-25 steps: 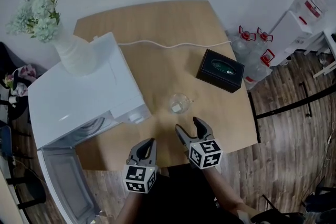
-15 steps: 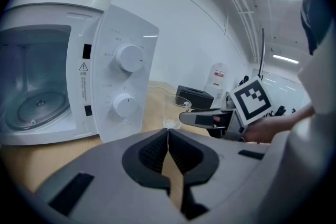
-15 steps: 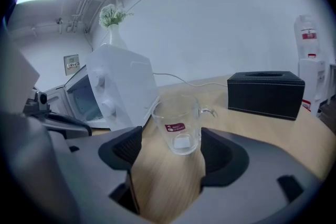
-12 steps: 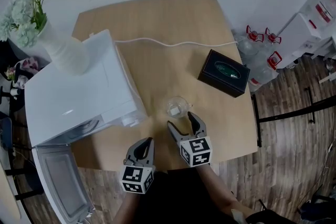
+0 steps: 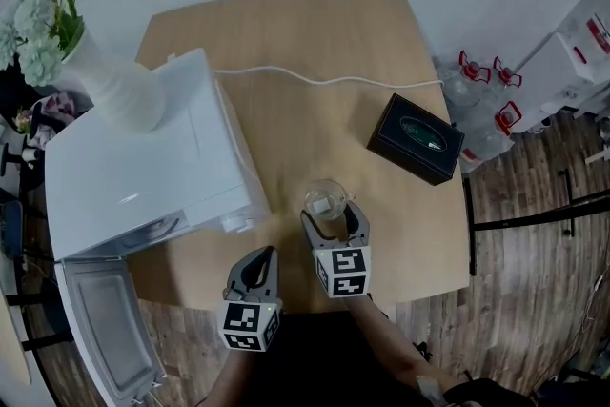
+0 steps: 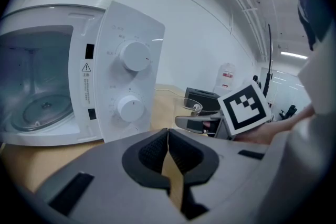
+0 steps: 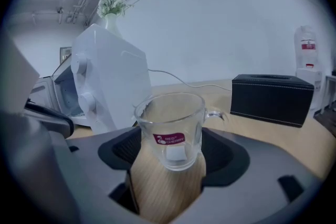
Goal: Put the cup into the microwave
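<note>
Cup [image 7: 170, 113] logo [image 7: 169, 138] in right gripper view, turntable [image 6: 41, 111] in left gripper view

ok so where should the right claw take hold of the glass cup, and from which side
Across the cup's round body, below the rim, coming in level from the person's side. It stands upright, and its handle sticks out to the far right, so closing on the near half of the wall looks safest. The open right claw has the cup between its jaws, not yet pressed.
</note>
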Action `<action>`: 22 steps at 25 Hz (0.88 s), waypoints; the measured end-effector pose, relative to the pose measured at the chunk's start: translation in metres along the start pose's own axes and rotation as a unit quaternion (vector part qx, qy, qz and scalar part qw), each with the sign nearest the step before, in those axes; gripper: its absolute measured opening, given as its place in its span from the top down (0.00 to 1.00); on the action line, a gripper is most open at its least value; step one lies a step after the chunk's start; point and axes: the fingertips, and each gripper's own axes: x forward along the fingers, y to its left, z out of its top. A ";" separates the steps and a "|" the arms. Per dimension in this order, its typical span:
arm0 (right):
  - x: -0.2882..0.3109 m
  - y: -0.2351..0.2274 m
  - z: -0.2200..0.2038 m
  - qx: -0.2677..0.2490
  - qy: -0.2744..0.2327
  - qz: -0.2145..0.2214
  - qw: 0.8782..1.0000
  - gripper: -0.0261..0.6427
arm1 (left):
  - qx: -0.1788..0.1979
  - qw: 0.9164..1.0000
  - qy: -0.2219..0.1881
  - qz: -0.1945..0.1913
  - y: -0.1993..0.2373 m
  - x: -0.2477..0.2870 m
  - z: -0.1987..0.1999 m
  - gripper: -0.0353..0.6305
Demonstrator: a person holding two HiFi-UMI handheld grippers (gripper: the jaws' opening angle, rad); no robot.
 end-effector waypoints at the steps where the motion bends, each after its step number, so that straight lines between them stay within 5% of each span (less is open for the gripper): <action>1: 0.002 -0.001 0.001 0.000 -0.003 -0.007 1.000 0.49 | -0.002 1.000 -0.002 0.003 0.001 0.000 0.001 0.94; 12: 0.013 -0.005 0.007 0.002 -0.043 -0.080 0.996 0.48 | -0.012 1.000 0.001 0.022 0.014 0.000 -0.005 0.94; 22: 0.015 -0.007 0.008 -0.001 -0.049 -0.079 0.996 0.48 | -0.011 0.999 0.005 0.031 0.019 -0.003 -0.009 0.94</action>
